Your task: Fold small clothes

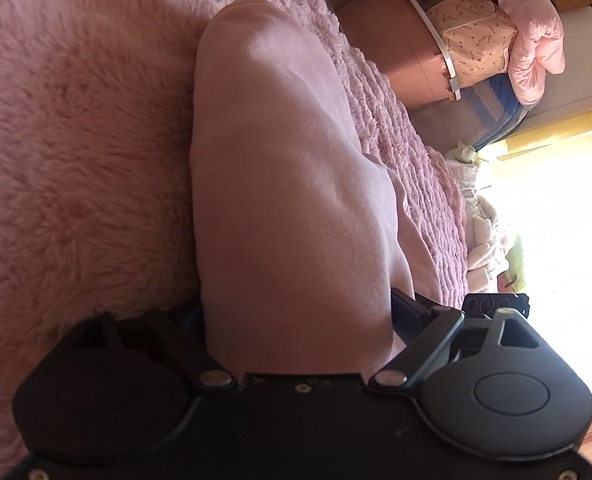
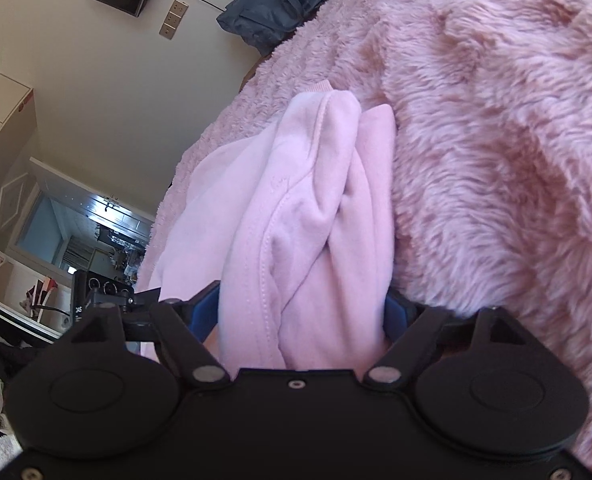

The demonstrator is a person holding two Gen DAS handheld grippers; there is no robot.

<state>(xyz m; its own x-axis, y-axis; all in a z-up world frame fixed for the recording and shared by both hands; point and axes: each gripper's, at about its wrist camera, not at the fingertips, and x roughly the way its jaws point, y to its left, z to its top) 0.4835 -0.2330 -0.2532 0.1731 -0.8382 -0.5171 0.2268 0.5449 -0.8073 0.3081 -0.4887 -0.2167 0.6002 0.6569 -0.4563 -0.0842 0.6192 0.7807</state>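
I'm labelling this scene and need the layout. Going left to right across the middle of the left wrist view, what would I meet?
Fluffy pink blanket → pink garment held in the left gripper → ribbed pink bed cover → pile of white cloth → bright window.

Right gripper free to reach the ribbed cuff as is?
Probably not. The right gripper is shut on a bunched part of the pink garment; the cuff lies at the garment's far end on the fuzzy blanket. It would need to release first.
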